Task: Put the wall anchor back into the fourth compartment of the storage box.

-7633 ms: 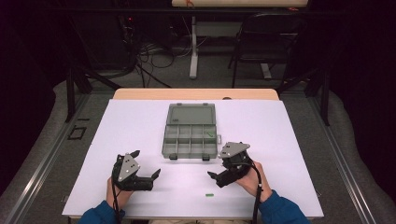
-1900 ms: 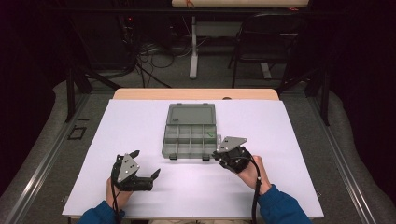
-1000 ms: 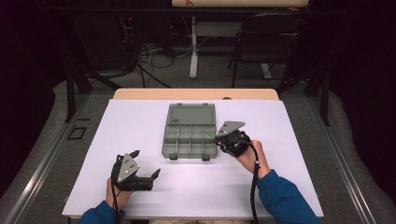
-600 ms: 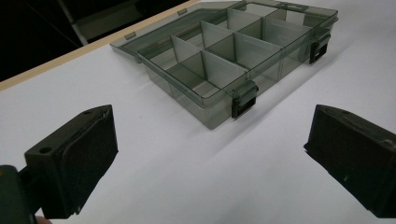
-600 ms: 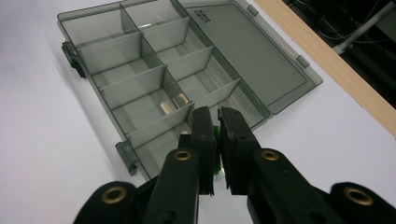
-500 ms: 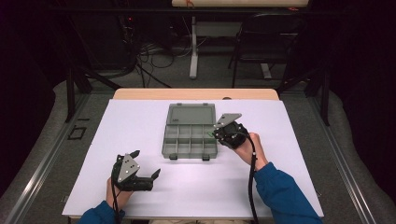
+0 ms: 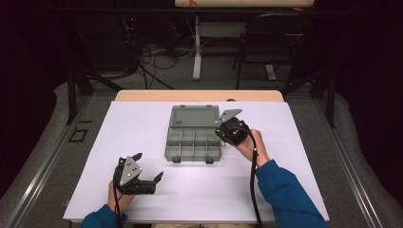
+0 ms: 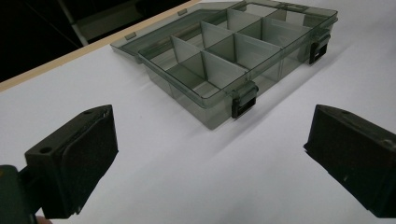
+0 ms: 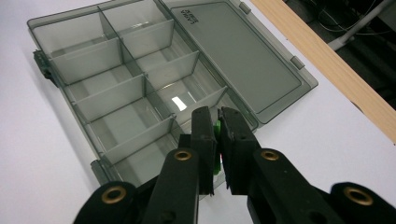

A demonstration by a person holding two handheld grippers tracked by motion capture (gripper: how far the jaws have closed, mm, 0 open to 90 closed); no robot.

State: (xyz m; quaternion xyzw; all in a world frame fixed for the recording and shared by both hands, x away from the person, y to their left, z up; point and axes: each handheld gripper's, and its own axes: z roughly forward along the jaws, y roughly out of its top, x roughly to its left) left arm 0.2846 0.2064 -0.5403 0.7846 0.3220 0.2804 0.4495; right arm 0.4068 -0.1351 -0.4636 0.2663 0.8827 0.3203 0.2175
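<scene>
A smoky clear organiser box (image 7: 192, 141) lies open mid-table, its lid (image 7: 194, 116) flat behind it and its several compartments empty. My right gripper (image 7: 219, 135) hovers over the box's right-hand end, shut on a small green piece (image 9: 217, 129) that peeks out between the jaws above a compartment (image 9: 140, 161). The box (image 9: 88, 105) and lid (image 9: 233, 51) spread out below the right gripper (image 9: 217, 122). My left gripper (image 7: 148, 166) rests near the table's front left, open and empty. In the left gripper view, the left gripper (image 8: 210, 154) points at the box (image 8: 224, 51).
A white sheet (image 7: 119, 137) covers the table, with a wooden strip (image 7: 199, 96) showing at the far edge. Beyond the table stand a chair (image 7: 275, 42) and desk legs with cables on the floor.
The green piece that lay on the sheet near the front is now in my right gripper, which has moved forward to the box's right end. The left gripper has stayed put.
</scene>
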